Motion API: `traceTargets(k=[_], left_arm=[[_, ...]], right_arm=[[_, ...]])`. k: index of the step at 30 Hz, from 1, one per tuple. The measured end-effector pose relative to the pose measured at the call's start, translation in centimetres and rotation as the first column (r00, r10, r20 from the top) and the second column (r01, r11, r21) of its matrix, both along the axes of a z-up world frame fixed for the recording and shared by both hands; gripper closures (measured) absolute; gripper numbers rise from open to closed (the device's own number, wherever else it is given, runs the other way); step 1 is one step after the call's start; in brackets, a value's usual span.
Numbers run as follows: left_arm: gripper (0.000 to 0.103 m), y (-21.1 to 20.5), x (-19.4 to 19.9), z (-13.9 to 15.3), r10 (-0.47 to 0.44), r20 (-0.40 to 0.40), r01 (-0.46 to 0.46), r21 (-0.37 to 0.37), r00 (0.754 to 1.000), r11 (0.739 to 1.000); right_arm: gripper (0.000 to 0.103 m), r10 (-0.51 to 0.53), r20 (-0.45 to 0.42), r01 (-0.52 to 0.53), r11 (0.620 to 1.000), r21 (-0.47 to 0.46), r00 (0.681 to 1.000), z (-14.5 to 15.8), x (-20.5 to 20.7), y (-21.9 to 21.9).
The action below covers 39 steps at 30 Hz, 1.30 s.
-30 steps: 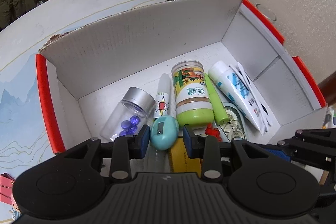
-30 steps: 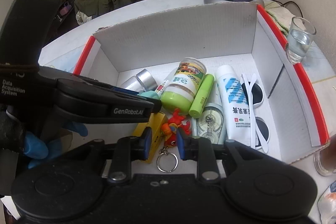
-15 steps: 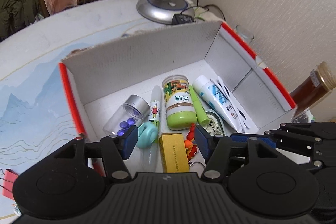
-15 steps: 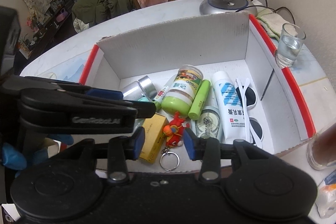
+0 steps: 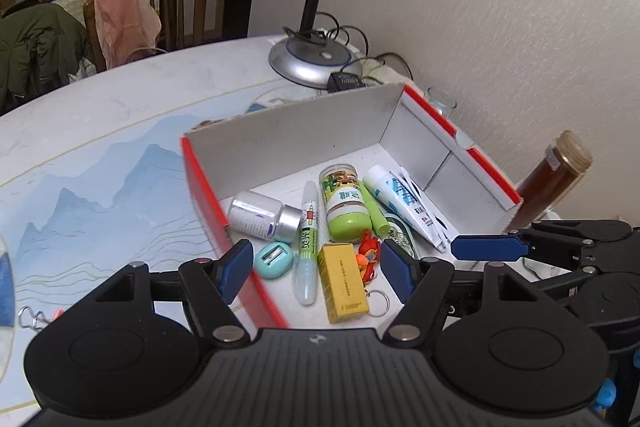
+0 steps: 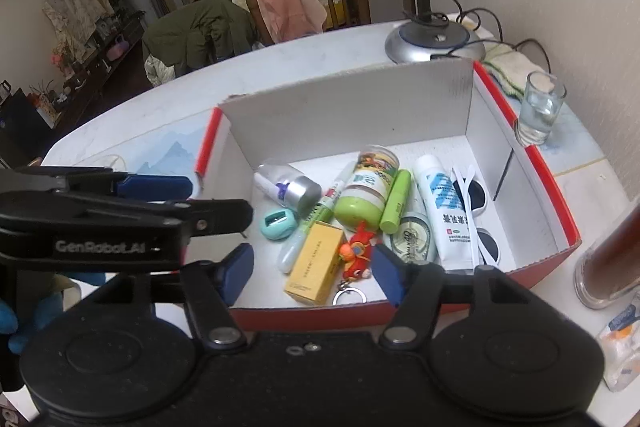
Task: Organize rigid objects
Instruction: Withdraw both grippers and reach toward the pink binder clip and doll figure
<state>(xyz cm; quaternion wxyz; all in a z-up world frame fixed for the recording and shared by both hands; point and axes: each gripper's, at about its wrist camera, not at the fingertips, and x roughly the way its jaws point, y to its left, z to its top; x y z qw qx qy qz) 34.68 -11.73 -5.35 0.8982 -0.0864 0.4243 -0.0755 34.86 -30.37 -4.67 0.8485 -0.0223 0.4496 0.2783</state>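
A white cardboard box with red edges (image 5: pixel 200 183) (image 6: pixel 556 187) sits on the table and holds several small items. A teal pencil sharpener (image 5: pixel 273 259) (image 6: pixel 277 224) lies in it beside a clear jar with a silver lid (image 5: pixel 262 216), a glue pen (image 5: pixel 308 247), a green-lidded jar (image 5: pixel 346 207), a yellow box (image 5: pixel 343 281) (image 6: pixel 316 261), a red keychain toy (image 6: pixel 356 255), a white tube (image 6: pixel 444 211) and white sunglasses (image 6: pixel 480 211). My left gripper (image 5: pixel 318 269) is open and empty above the box's near edge. My right gripper (image 6: pixel 312 271) is open and empty.
A lamp base (image 5: pixel 314 61) with cables stands behind the box. A glass of water (image 6: pixel 540 111) and a brown jar (image 5: pixel 552 179) stand to the box's right. Binder clips (image 5: pixel 36 315) lie at the left. Chairs with clothes (image 5: pixel 120 11) stand beyond the table.
My left gripper let go of the teal sharpener, which now lies in the box. Both grippers opened wide and drew back and up from the box.
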Motion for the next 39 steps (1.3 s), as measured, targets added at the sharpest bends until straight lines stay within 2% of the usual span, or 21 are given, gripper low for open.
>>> traceTargets(k=[7,9,11,14,17,23,27,29,34,39], left_arm=[[0.033,2.7,-3.8,1.7,0.027,0.054,-0.028,0.014,0.998,1.000],[0.029,3.6,-4.8,2.0,0.036,0.065,-0.037,0.017,0.997,0.999],[0.023,4.6,-5.8,2.2,0.049,0.076,-0.051,0.020,0.996,0.999],[0.022,6.2,-7.3,2.4,0.061,0.087,-0.063,0.024,0.994,0.998],[0.022,7.9,-8.8,2.3,0.077,0.090,-0.081,0.033,0.993,0.996],[0.019,11.3,-11.3,1.7,0.094,0.085,-0.095,0.010,0.992,0.995],[0.011,13.2,-12.7,0.9,0.105,0.080,-0.107,0.016,0.991,0.994],[0.000,14.2,-13.4,0.5,0.119,0.081,-0.121,0.019,0.990,0.993],[0.000,16.2,-14.5,-0.7,0.144,0.097,-0.149,0.037,0.985,0.988],[0.000,18.7,-14.8,-2.5,0.191,0.080,-0.195,0.034,0.978,0.980]], right_arm=[[0.023,-0.015,0.029,0.015,1.000,0.008,0.999,1.0,-2.4,1.4],[0.022,-0.017,0.030,0.017,1.000,0.014,0.999,1.2,-3.1,1.9],[0.017,-0.011,0.041,0.010,1.000,0.017,0.999,1.4,-3.8,2.5],[0.010,-0.003,0.069,0.002,1.000,0.020,0.998,1.9,-5.2,3.5],[0.007,0.002,0.075,-0.005,0.999,0.046,0.997,2.3,-6.2,4.4],[0.006,0.017,0.079,-0.023,0.997,0.067,0.997,2.5,-8.0,7.0],[0.006,0.037,0.076,-0.042,0.997,0.065,0.996,2.3,-9.1,8.9],[0.006,0.046,0.070,-0.051,0.997,0.059,0.996,2.1,-9.5,9.8],[0.006,0.054,0.058,-0.056,0.997,0.046,0.997,1.7,-10.3,12.0],[0.006,0.061,0.043,-0.062,0.998,0.012,0.997,1.1,-10.4,14.7]])
